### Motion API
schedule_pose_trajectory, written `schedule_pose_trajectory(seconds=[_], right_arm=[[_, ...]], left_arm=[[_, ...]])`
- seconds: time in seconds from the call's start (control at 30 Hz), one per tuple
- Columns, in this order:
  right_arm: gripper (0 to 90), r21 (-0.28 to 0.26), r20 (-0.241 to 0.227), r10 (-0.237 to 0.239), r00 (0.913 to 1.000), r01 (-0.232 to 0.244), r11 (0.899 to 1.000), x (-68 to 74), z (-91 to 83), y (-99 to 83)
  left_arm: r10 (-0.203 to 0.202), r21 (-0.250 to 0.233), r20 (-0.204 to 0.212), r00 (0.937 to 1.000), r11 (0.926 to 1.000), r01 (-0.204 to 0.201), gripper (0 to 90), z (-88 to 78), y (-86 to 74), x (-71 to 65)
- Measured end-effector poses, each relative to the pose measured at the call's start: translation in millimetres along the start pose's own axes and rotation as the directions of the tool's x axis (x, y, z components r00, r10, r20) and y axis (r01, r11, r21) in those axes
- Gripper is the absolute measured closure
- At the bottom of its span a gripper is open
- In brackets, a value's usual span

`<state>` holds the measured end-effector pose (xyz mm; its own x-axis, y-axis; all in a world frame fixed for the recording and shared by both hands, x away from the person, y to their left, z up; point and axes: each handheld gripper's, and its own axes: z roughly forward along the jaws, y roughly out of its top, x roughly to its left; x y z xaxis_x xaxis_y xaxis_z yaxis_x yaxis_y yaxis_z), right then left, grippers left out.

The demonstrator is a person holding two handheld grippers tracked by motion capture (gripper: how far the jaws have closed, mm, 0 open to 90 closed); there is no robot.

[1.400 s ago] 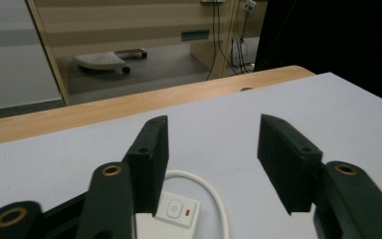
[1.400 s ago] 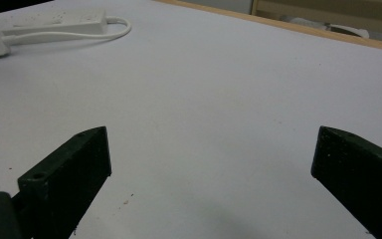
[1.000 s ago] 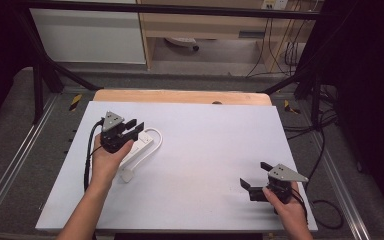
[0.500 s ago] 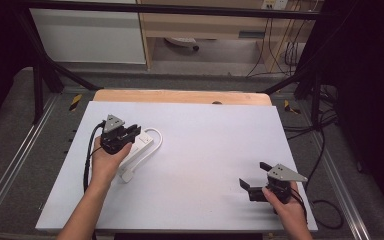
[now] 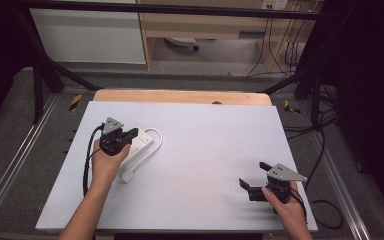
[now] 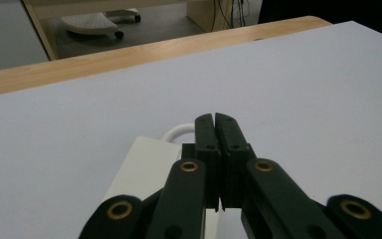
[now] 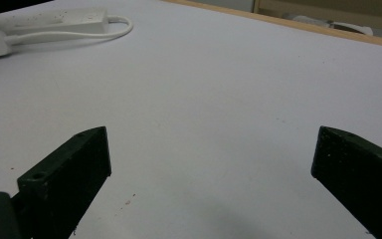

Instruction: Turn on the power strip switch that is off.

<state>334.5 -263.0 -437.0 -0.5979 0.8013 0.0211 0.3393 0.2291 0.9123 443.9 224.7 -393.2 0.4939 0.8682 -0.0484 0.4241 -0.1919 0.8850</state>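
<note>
The left gripper (image 6: pixel 218 164) fingers (image 6: pixel 205 144) have just closed together, empty, above the white power strip (image 5: pixel 139 145) on the surface (image 5: pixel 210 150). Press its switch gently, straight down. The right gripper (image 5: pixel 252 187) rests open.

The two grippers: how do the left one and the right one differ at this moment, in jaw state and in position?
The left gripper has its jaws closed flat together with nothing between them; the right gripper has its jaws wide apart. The left gripper sits over the white power strip at the table's left side; the right gripper rests near the right front corner, far from the strip. Both have black jaws, and each is held in one hand.
</note>
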Motion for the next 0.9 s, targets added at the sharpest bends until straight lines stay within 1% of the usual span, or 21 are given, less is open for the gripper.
schedule_pose_trajectory(seconds=[0.2, 0.33, 0.37, 0.43, 0.57, 0.67, 0.7, 0.9], right_arm=[[2.7, 0.0, -0.005, -0.006, 1.0, 0.006, 1.0, 0.8, 0.8, 0.3], [2.7, 0.0, -0.003, -0.002, 1.0, 0.002, 1.0, 0.4, 0.2, 0.1], [2.7, 0.0, -0.003, -0.002, 1.0, 0.002, 1.0, 0.3, 0.3, 0.1], [2.7, 0.001, -0.004, -0.003, 1.0, 0.003, 1.0, 0.6, 0.3, 0.2], [2.7, 0.002, -0.007, -0.008, 0.9999, 0.008, 1.0, 0.9, 0.9, 0.3], [2.7, 0.005, -0.009, -0.009, 0.9999, 0.009, 1.0, 1.5, 1.5, 0.2], [2.7, 0.004, -0.009, -0.013, 0.9999, 0.013, 1.0, 1.5, 1.5, 0.2], [2.7, 0.002, -0.008, -0.013, 0.9999, 0.013, 1.0, 1.3, 1.3, 0.2]], left_arm=[[0.015, 0.037, 0.004, 0.9999, 0.9992, -0.015, 90.0, 4.0, -3.2, -0.5], [0.017, 0.067, 0.008, 0.9998, 0.9976, -0.018, 90.0, 7.3, -5.1, -0.7], [0.024, 0.075, 0.006, 0.9997, 0.9969, -0.024, 90.0, 7.9, -5.6, -0.6], [0.024, 0.084, 0.008, 0.9997, 0.9961, -0.025, 90.0, 8.5, -6.2, -1.1], [0.022, 0.082, 0.008, 0.9997, 0.9964, -0.022, 90.0, 7.8, -6.8, -1.1], [0.027, 0.089, 0.007, 0.9996, 0.9957, -0.028, 90.0, 7.7, -8.4, -0.3], [0.022, 0.095, 0.008, 0.9997, 0.9952, -0.022, 90.0, 8.0, -9.5, 0.0], [0.02, 0.129, -0.001, 0.9998, 0.9914, -0.02, 90.0, 9.5, -13.9, 2.4]])
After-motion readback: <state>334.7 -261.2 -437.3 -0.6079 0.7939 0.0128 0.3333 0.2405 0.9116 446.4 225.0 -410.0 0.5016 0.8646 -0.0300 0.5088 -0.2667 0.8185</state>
